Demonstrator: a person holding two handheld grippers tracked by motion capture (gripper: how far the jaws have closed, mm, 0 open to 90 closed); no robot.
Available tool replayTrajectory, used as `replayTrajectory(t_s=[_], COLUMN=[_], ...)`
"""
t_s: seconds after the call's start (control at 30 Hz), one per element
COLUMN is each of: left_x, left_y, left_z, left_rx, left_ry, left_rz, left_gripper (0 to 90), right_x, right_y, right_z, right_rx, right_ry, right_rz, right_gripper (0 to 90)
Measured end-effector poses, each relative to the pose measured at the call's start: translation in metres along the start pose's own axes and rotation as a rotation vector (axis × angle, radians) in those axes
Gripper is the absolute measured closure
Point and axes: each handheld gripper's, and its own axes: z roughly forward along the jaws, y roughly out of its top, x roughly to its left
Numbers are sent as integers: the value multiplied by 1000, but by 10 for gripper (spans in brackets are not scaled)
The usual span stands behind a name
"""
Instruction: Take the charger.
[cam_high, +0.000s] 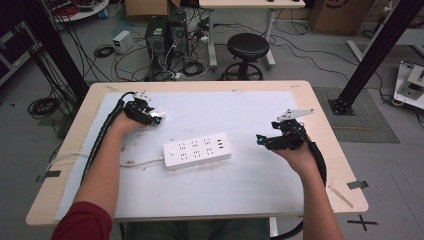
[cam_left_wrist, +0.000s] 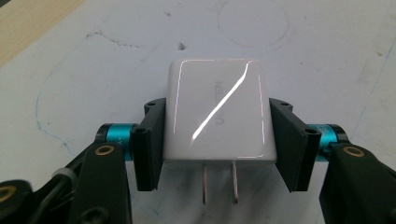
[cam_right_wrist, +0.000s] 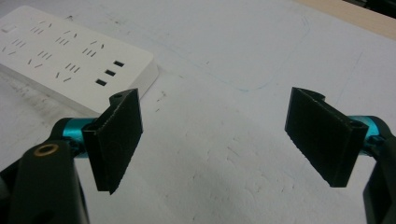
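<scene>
Sitting at the near edge of the desk (cam_high: 320, 150), a person is reaching both forearms in; a red sleeve (cam_high: 82, 222) is showing on the left arm. White sheet (cam_high: 240, 175) is covering most of the desk top, with faint pen outlines and scuffs on it.

Left gripper (cam_left_wrist: 215, 135) is clamping a white charger plug (cam_left_wrist: 217, 112): jaws closed on its two side faces, glossy face up toward the camera, two metal prongs (cam_left_wrist: 219, 183) pointing back toward the gripper body. In the high view the left gripper (cam_high: 150, 116) is sitting at the far-left part of the sheet, charger plug (cam_high: 159, 116) showing as a small white block at its tip, over the sheet. Can't tell if it's touching the sheet or hanging just above.

Right gripper (cam_right_wrist: 219, 135) is holding nothing: jaws wide apart, only bare sheet between them. In the high view the right gripper (cam_high: 264, 141) is sitting right of centre, pointing left toward the power strip (cam_high: 197, 150).

Power strip is lying flat mid-sheet, between the two grippers and apart from both, its white cord (cam_high: 140, 162) trailing off left. In the right gripper view the power strip (cam_right_wrist: 70, 56) is showing three USB slots at its near end.

Beyond the desk: black stool (cam_high: 247, 50), computer tower (cam_high: 156, 32) and cables (cam_high: 105, 50) on the floor.
</scene>
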Motion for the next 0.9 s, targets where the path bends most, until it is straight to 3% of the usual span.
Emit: replayTrajectory(t_s=[0.17,0.2,0.43,0.47,0.53,0.57,0.73,0.77,0.8,0.9], left_x=[-4,-11,-27,-37,-37,-47,-67,-81,-81,-97], left_y=[6,14,26,31,31,34,37,37,37,35], left_z=[-13,-26,-48,-63,-63,-74,-89,-100,-100,-112], left_rx=[-10,-24,-47,-67,-67,-81,-109,-119,-119,-137], left_ry=[-2,10,15,9,9,3,-14,-16,-16,-17], left_rz=[11,20,48,49,49,54,82,108,108,138], left_gripper=[425,425,425,425,425,425,425,425,425,425], right_x=[0,0,1,2,2,3,5,5,5,5], right_y=[0,0,0,-1,-1,-1,0,2,2,6], right_z=[-1,-3,-6,-10,-11,-14,-18,-21,-21,-23], right_rx=[-11,-18,-35,-43,-49,-51,-56,-65,-65,-70], right_ry=[2,9,16,22,24,28,38,42,42,45], right_rz=[-3,-1,-2,-4,-9,-12,-18,-28,-28,-38], right_gripper=[195,195,195,195,195,195,195,195,195,194])
